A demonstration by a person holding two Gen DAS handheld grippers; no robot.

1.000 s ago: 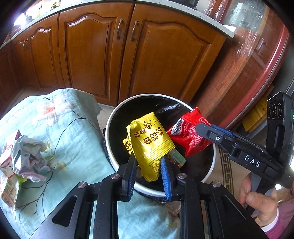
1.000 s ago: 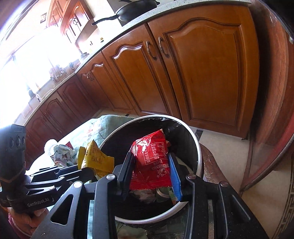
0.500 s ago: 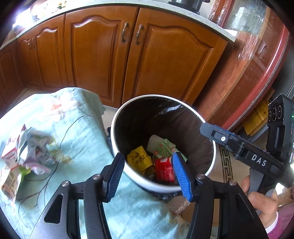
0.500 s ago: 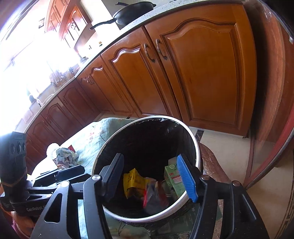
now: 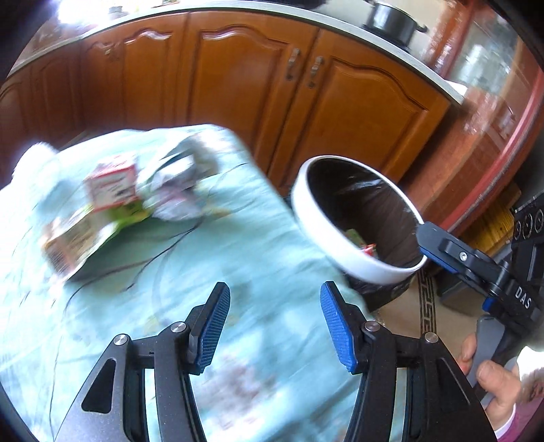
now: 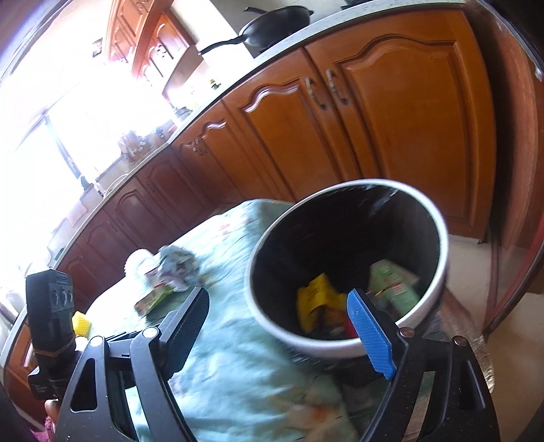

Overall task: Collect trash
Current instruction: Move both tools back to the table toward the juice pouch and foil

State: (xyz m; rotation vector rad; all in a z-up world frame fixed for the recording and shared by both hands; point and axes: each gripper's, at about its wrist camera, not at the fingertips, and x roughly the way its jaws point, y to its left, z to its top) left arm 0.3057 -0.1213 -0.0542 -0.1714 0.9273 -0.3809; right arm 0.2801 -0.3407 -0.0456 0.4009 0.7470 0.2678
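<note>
A white-rimmed trash bin (image 5: 340, 244) (image 6: 340, 343) with a black liner stands against the table's edge. A yellow wrapper (image 6: 316, 299), a green carton (image 6: 391, 285) and a bit of red wrapper (image 5: 367, 250) lie inside it. My left gripper (image 5: 273, 292) hovers open over the pale green tablecloth (image 5: 204, 258), holding nothing. Further left on the cloth lie a red-and-white carton (image 5: 112, 187), crumpled paper (image 5: 176, 190) (image 6: 176, 268) and a flat packet (image 5: 74, 238), all blurred. My right gripper (image 6: 277, 299) is at the bin's near rim; its jaws are opening with nothing between them.
Brown wooden cabinets (image 5: 238, 85) run behind the table and bin under a counter holding a black pan (image 6: 275, 25). A person's hand (image 5: 489, 377) holds the right gripper's handle. Patterned floor (image 5: 425, 306) lies to the right of the bin.
Both grippers let go of their wrappers, yellow from the left and red from the right, and these dropped into the bin. Both jaws opened. The left gripper swung left over the table.
</note>
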